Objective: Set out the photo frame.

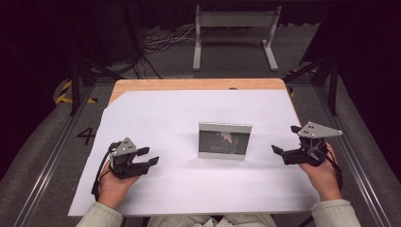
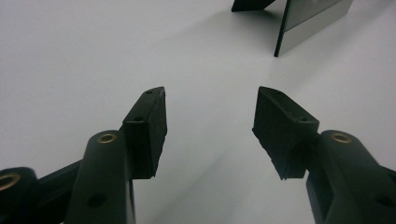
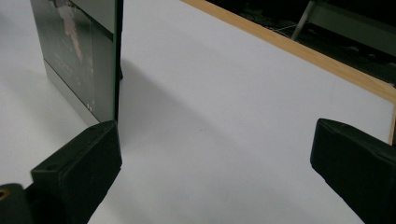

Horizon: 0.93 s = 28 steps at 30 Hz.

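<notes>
Jaws on both the left gripper (image 1: 154, 155) and the right gripper (image 1: 285, 140) are standing apart, gripping nothing, while the picture frame (image 1: 224, 140) is standing upright (mid-sheet) between them on the white sheet (image 1: 161, 113).

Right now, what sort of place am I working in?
Most likely a lab recording station, not a home: a table under a plain white sheet, dark curtains around, loose cables on the floor, and one standing picture frame between the grippers.
</notes>
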Available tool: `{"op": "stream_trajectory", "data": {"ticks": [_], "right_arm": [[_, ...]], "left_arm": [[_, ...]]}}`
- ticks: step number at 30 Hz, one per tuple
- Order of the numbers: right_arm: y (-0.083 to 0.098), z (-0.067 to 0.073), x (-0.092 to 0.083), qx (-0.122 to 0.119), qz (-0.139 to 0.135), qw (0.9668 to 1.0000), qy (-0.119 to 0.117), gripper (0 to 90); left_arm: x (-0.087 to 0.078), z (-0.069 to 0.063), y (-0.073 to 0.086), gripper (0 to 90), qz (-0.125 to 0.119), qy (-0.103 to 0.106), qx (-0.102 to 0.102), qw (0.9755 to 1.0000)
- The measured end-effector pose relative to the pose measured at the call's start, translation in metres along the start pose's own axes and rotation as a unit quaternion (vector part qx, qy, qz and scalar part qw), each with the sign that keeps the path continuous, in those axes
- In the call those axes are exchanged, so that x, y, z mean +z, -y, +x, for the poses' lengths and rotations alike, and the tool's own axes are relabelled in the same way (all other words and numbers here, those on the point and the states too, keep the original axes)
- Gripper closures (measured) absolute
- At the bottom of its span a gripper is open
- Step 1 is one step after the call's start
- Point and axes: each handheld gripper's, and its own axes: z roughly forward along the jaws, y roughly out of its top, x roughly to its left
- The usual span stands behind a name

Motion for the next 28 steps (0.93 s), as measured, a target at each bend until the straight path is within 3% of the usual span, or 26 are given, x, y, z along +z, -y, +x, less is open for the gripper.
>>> {"op": "stream_trajectory", "data": {"ticks": [10,18,28], "right_arm": [[0.019,0.009,0.004,0.011,-0.034,0.9992,0.018,2.0],[0.037,0.006,0.021,0.022,-0.004,0.9996,0.016,2.0],[0.038,0.005,0.02,0.023,-0.014,0.9995,0.016,2.0]], "left_arm": [[0.002,0.002,0.001,42.4,0.001,-0.005,0.0,1.0],[0.002,0.003,0.002,40.4,-0.004,-0.003,-0.003,1.0],[0.002,0.004,0.002,37.9,-0.011,-0.004,-0.001,0.9999]]}}
